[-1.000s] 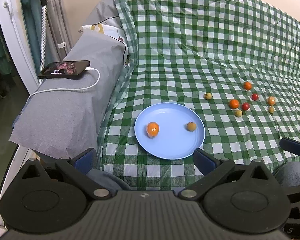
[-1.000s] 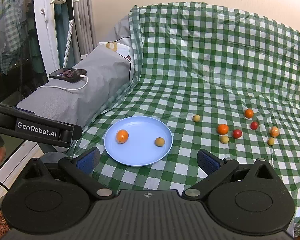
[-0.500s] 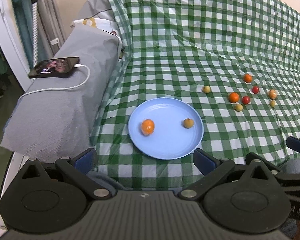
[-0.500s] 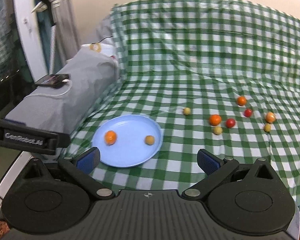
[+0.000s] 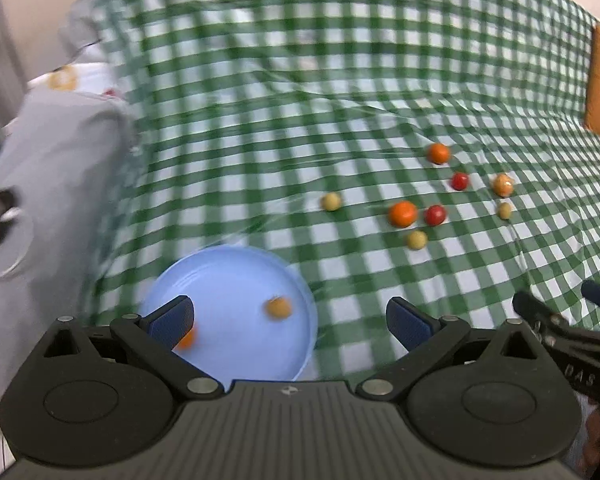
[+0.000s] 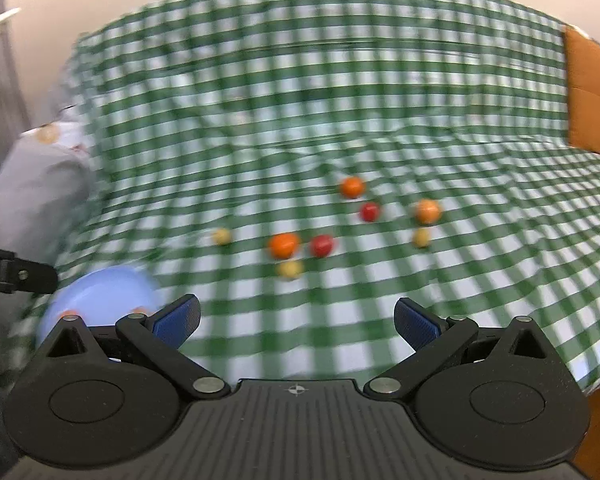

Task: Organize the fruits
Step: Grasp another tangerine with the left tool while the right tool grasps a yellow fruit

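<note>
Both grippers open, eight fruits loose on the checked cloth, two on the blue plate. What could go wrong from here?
1. The orange fruit, red fruit and yellow fruit sit close together; picking one may nudge the others.
2. The checked cloth is wrinkled and slopes, so a bumped fruit could roll.
3. The blue plate is shallow; a dropped fruit might knock its yellow-orange fruit out.

plate (image 5: 236, 272) on cloth (image 5: 260, 120), near-left | two fruits in plate (image 5: 278, 307), one partly behind left gripper's finger (image 5: 172, 318) | eight loose fruits (image 5: 402, 213) on cloth, right of and beyond plate | lone fruit (image 5: 331, 201) between plate and cluster | cushion (image 5: 52, 152) left of cloth
</note>
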`<state>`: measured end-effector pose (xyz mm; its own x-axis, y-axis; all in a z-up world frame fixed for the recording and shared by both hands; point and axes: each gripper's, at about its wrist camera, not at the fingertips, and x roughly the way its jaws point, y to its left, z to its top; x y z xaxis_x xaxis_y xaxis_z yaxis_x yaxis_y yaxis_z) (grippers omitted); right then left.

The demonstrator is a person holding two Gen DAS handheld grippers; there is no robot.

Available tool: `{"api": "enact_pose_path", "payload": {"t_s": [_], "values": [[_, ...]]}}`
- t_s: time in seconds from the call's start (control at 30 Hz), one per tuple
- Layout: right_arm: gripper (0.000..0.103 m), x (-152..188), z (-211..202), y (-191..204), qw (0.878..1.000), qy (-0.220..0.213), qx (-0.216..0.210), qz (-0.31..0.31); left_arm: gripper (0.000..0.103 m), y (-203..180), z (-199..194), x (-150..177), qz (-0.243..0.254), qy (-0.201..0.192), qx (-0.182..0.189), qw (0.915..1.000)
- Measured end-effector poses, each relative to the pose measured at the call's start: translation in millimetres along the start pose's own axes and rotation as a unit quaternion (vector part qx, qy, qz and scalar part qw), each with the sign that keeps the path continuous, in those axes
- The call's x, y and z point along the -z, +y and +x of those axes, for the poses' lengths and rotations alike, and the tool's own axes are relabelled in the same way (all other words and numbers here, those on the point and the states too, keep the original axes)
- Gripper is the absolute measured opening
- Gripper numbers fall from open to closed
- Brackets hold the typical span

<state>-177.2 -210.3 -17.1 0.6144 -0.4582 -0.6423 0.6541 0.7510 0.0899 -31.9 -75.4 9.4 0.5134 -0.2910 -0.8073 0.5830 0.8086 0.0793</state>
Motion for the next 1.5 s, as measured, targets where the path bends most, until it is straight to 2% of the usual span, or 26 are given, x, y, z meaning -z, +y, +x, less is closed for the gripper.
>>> {"api": "enact_pose_path", "payload": {"t_s": [0.17, 0.4, 0.57, 0.67, 0.8, 0.9, 0.97, 1.0, 1.03, 1.07, 1.1, 1.27, 1.37, 1.5], "values": [[0.101, -18, 57, -46, 0.998, -0.008, 0.050, 0.027, 0.102, -41, 60, -33, 0.041, 0.011, 0.024, 0.9988], [0.101, -27, 153, -106, 0.990, 0.020, 0.111, 0.090, 0.102, -90, 162, -73, 0.102, 0.037, 0.032, 0.9936], [0.101, -23, 207, -122, 0.984, 0.032, 0.141, 0.105, 0.102, -103, 220, -85, 0.113, 0.072, 0.052, 0.9896], [0.101, -22, 226, -128, 0.982, 0.027, 0.153, 0.106, 0.102, -107, 243, -86, 0.118, 0.087, 0.048, 0.9880], [0.100, -20, 248, -137, 0.981, 0.029, 0.157, 0.112, 0.102, -111, 261, -89, 0.126, 0.099, 0.060, 0.9853], [0.096, -16, 249, -132, 0.983, 0.017, 0.163, 0.078, 0.102, -114, 267, -90, 0.128, 0.100, 0.058, 0.9851], [0.085, -16, 247, -131, 0.985, 0.008, 0.158, 0.074, 0.100, -117, 268, -92, 0.129, 0.096, 0.059, 0.9851], [0.074, -16, 246, -131, 0.985, 0.005, 0.157, 0.072, 0.088, -118, 267, -92, 0.131, 0.093, 0.064, 0.9849], [0.054, -16, 244, -130, 0.986, 0.001, 0.152, 0.068, 0.077, -119, 262, -92, 0.136, 0.094, 0.075, 0.9833], [0.035, -16, 242, -129, 0.988, -0.002, 0.142, 0.065, 0.048, -121, 262, -93, 0.140, 0.099, 0.092, 0.9809], [0.028, -16, 241, -127, 0.990, -0.004, 0.131, 0.060, 0.039, -121, 258, -94, 0.138, 0.101, 0.104, 0.9797], [0.028, -17, 229, -127, 0.987, -0.032, 0.144, 0.064, 0.039, -120, 232, -91, 0.143, 0.074, 0.099, 0.9820], [0.028, -21, 213, -129, 0.985, -0.047, 0.148, 0.069, 0.039, -108, 202, -87, 0.129, 0.058, 0.097, 0.9851], [0.028, -28, 176, -120, 0.988, -0.053, 0.123, 0.078, 0.039, -85, 149, -69, 0.100, 0.048, 0.093, 0.9895]]}}
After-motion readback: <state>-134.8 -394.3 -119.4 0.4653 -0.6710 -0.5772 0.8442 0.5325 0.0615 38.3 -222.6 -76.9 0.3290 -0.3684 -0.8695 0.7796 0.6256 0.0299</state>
